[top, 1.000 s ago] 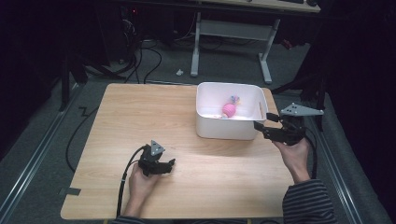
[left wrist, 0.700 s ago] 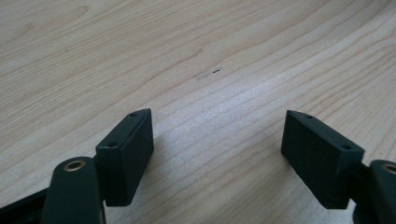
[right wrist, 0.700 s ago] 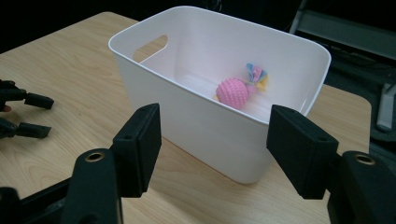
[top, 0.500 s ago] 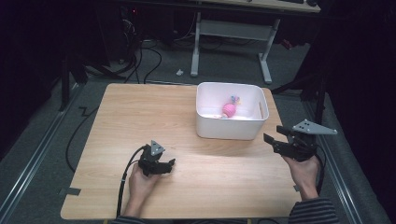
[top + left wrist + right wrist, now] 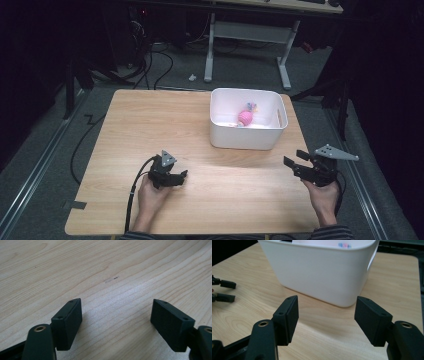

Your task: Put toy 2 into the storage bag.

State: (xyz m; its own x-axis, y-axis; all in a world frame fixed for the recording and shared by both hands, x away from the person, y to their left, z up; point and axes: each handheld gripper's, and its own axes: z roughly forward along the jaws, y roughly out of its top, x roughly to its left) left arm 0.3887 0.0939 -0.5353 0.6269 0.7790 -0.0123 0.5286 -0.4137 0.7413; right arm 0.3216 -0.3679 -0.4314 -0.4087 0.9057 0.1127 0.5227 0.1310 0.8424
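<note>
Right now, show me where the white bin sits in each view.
High view: bin right of centre, on the far half of the table.
Right gripper view: bin top centre, just beyond the open jaws.
Left gripper view: table wood between the jaws.
Shared landmark: the wooden table.

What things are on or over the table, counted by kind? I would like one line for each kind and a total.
Grippers: 2 (left gripper, right gripper)
Bin: 1
Pink toy in the bin: 1
Total: 4
</note>
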